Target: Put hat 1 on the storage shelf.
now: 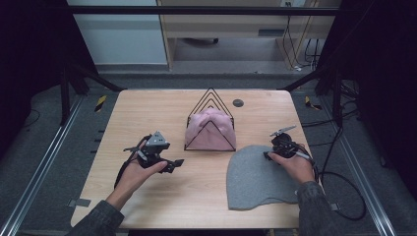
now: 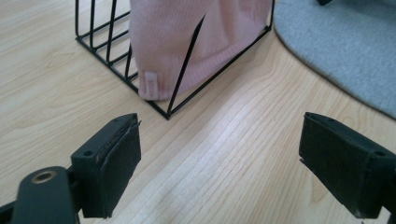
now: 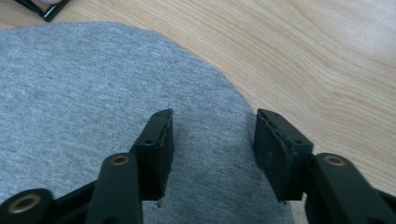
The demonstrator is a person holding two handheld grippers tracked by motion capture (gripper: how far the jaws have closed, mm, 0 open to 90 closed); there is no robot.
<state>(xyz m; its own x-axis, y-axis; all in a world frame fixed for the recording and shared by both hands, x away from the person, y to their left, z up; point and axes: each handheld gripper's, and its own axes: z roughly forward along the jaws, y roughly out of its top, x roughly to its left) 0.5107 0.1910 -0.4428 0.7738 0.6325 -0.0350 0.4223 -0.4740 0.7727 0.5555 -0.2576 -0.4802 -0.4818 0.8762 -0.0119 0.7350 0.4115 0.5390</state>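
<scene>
Right gripper sits on the grey hat, at about 4 o'clock from the wire rack. Its jaws are half open astride the hat's edge, looks like they're not pinching yet. Left gripper is wide open and empty over bare table, with the pink hat in the rack at its 12 o'clock.

Open tool facing pink hat in rack

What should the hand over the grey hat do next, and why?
Probably close the right gripper a little more to pinch the grey hat's edge. Its jaws straddle that edge with a gap left, so the hat isn't gripped yet. The pink hat already sits in the wire rack.
</scene>
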